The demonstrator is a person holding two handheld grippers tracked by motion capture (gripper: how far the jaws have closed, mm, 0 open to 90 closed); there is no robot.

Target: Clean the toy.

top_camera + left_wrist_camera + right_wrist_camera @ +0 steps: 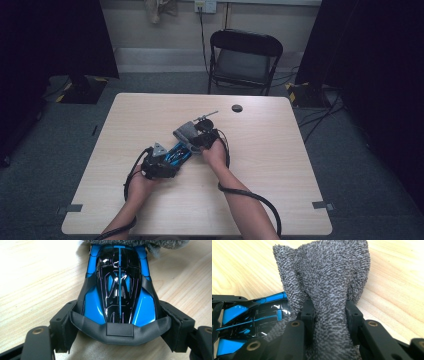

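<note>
Your left tongs (120, 335) clamp the blue toy car (119, 290) while your right tongs (329, 322) pinch the grey cloth (324, 272) at its far end; wipe nearward next.

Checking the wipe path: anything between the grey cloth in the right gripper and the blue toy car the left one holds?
Nothing visible. The right gripper is shut on the grey cloth, which already lies at the far end of the blue toy car. The left gripper clamps the car's near end; bare table lies around them.
</note>
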